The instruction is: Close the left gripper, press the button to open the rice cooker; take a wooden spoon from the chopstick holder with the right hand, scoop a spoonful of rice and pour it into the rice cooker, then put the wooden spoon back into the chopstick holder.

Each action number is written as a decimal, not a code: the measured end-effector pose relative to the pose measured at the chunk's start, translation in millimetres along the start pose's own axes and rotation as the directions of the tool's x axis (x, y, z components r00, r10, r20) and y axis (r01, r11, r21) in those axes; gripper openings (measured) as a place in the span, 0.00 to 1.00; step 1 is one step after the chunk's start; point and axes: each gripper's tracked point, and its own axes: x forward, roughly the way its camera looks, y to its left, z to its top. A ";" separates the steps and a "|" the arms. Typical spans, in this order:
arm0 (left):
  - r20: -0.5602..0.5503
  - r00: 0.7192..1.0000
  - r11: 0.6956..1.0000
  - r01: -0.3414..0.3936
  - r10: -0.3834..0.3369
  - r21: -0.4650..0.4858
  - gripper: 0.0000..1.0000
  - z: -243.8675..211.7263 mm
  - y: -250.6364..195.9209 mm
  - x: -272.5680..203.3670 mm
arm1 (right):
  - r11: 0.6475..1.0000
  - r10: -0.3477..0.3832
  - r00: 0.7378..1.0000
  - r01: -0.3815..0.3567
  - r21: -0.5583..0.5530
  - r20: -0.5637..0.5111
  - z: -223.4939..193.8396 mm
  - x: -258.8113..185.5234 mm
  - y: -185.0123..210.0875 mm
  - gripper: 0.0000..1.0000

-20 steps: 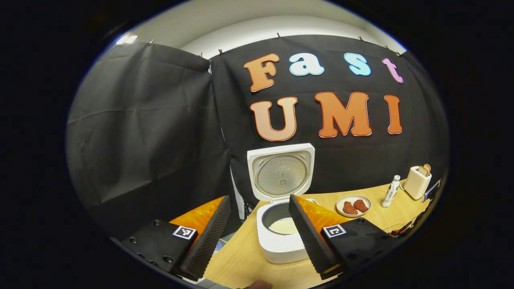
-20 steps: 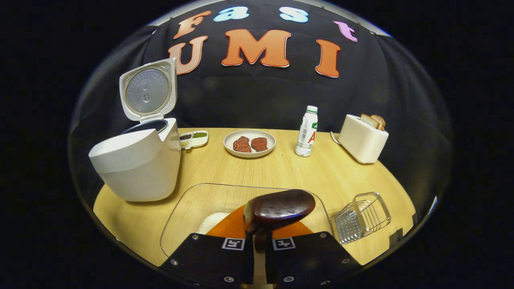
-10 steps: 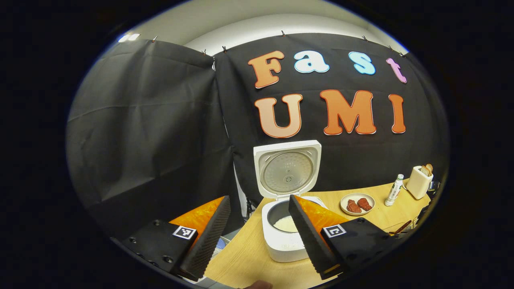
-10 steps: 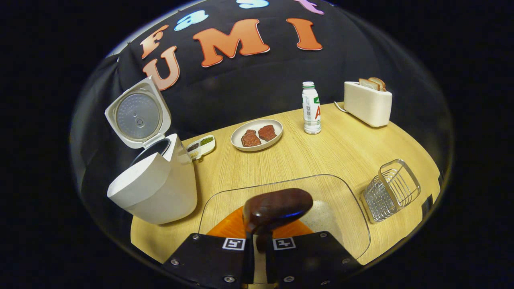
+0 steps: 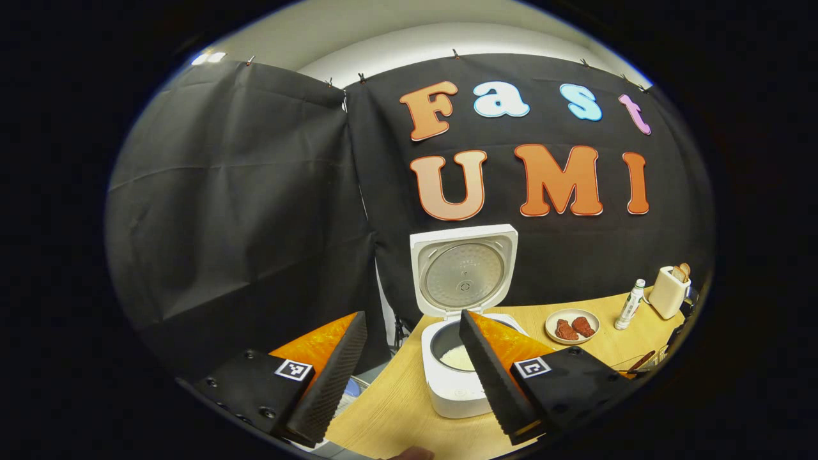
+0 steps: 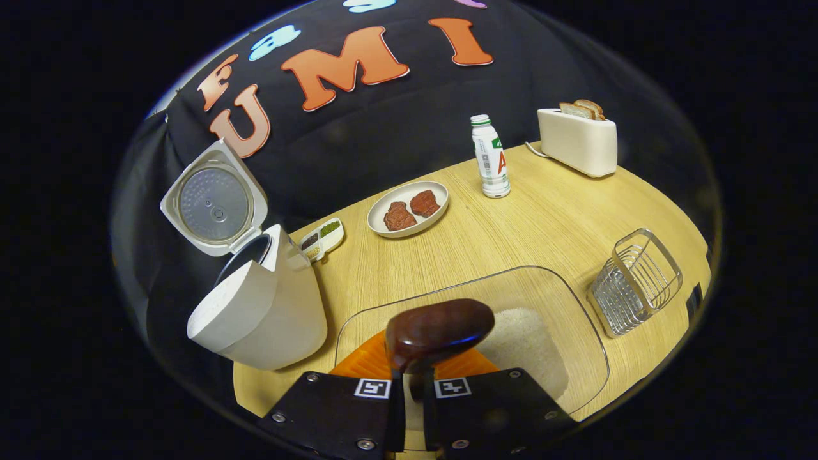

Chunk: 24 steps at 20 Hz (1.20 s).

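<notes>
the right gripper (image 6: 410, 383) pinches the handle of the wooden spoon (image 6: 438, 331), whose dark bowl hangs over the near part of a clear glass dish (image 6: 575, 306) holding a mound of rice (image 6: 524, 338) just right of it. the rice cooker (image 6: 255, 306) stands to the left with its lid up, the wire chopstick holder (image 6: 636, 281) to the right, and a plate of meat (image 6: 409, 207), a bottle (image 6: 490, 156) and a toaster (image 6: 578, 137) lie farther back on the wooden table (image 6: 543, 223). the left gripper (image 5: 409, 374) is spread wide, gripping nothing, near the table's left edge, with the open cooker and the rice in its pot (image 5: 457, 358) beyond it.
</notes>
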 end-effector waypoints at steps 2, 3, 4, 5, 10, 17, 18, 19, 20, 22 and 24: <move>-0.001 1.000 1.000 -0.001 0.001 0.000 0.99 0.0 1.9 -1.3 | 0.998 0.023 0.999 -0.022 0.066 -0.023 -2.2 1.5 2.8 0.11; -0.002 1.000 1.000 -0.001 0.001 0.001 0.99 0.1 1.4 -0.7 | 0.995 0.037 0.999 -0.033 0.092 -0.033 -2.7 1.5 3.1 0.11; -0.003 1.000 1.000 0.000 0.000 0.001 0.99 0.0 1.6 -1.4 | 0.993 0.046 0.998 -0.042 0.111 -0.038 -1.6 1.9 3.4 0.11; -0.004 1.000 1.000 0.000 0.000 0.003 0.99 0.5 1.3 -1.4 | 0.991 0.057 0.997 -0.051 0.122 -0.043 -1.8 1.6 3.7 0.11; 0.000 1.000 1.000 0.009 -0.009 0.012 0.98 3.8 -5.8 -1.1 | 0.963 0.130 0.988 -0.105 0.249 -0.087 -2.8 2.6 2.0 0.11; 0.007 1.000 0.999 0.028 -0.029 0.030 0.98 9.6 -27.1 -1.4 | 0.856 0.294 0.952 -0.226 0.466 -0.078 10.9 -10.9 -19.7 0.11; 0.008 0.999 0.999 0.035 -0.035 0.031 0.95 11.5 -32.2 -1.5 | 0.840 0.304 0.950 -0.234 0.488 -0.066 15.5 -13.1 -24.7 0.11; 0.011 0.999 0.999 0.041 -0.041 0.031 0.99 13.4 -36.1 -1.9 | 0.831 0.310 0.949 -0.242 0.501 -0.056 21.3 -15.0 -29.8 0.11; 0.015 0.999 0.998 0.048 -0.049 0.032 0.94 15.2 -42.1 -2.4 | 0.818 0.315 0.948 -0.249 0.519 -0.041 26.0 -20.0 -35.1 0.10; 0.023 0.998 0.997 0.065 -0.065 0.031 0.99 19.7 -54.1 -2.5 | 0.777 0.331 0.944 -0.268 0.570 -0.007 40.4 -24.5 -43.4 0.11; 0.029 0.997 0.997 0.077 -0.078 0.032 0.99 21.0 -65.0 -2.6 | 0.726 0.351 0.936 -0.292 0.622 0.030 55.8 -28.6 -48.2 0.11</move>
